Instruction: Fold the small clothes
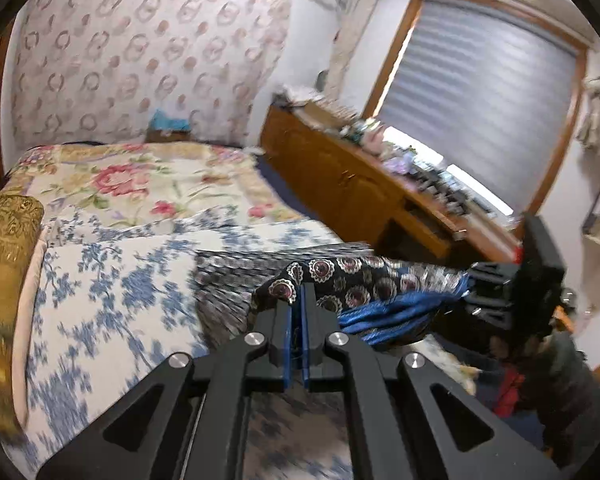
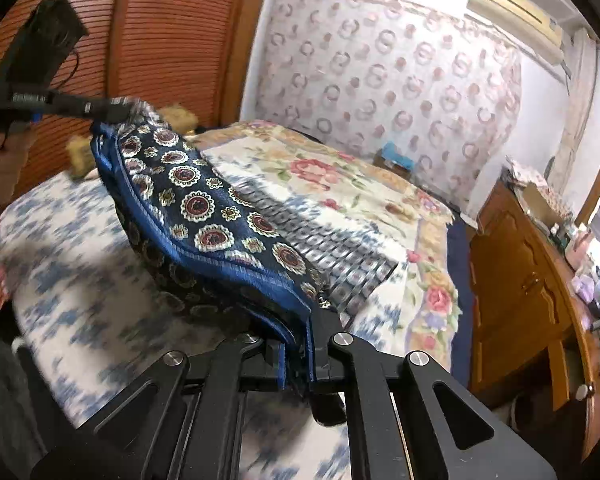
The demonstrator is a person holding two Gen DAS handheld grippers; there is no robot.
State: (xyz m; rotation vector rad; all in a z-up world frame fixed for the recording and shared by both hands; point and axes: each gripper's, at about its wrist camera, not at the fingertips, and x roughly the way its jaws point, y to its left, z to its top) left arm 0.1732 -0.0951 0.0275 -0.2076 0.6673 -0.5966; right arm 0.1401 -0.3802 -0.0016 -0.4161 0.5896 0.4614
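A dark scarf (image 2: 204, 208) with round medallions and a blue edge hangs stretched between both grippers above the bed. My left gripper (image 1: 299, 300) is shut on one corner of the scarf (image 1: 340, 276). My right gripper (image 2: 300, 344) is shut on the scarf's blue hem at the other end. In the left wrist view the right gripper (image 1: 470, 286) pinches the blue edge at the right. In the right wrist view the left gripper (image 2: 130, 110) reaches in from the upper left, gripped by a hand (image 2: 4, 160). The far part of the scarf lies blurred on the bed.
The bed has a blue-flowered white cover (image 1: 100, 288) in front and a rose-patterned quilt (image 1: 140, 184) behind. A gold bolster (image 1: 4, 264) lies at its left edge. A wooden dresser (image 2: 532, 280) crowded with small items stands along the bed's right side, under a window with a blind (image 1: 480, 100).
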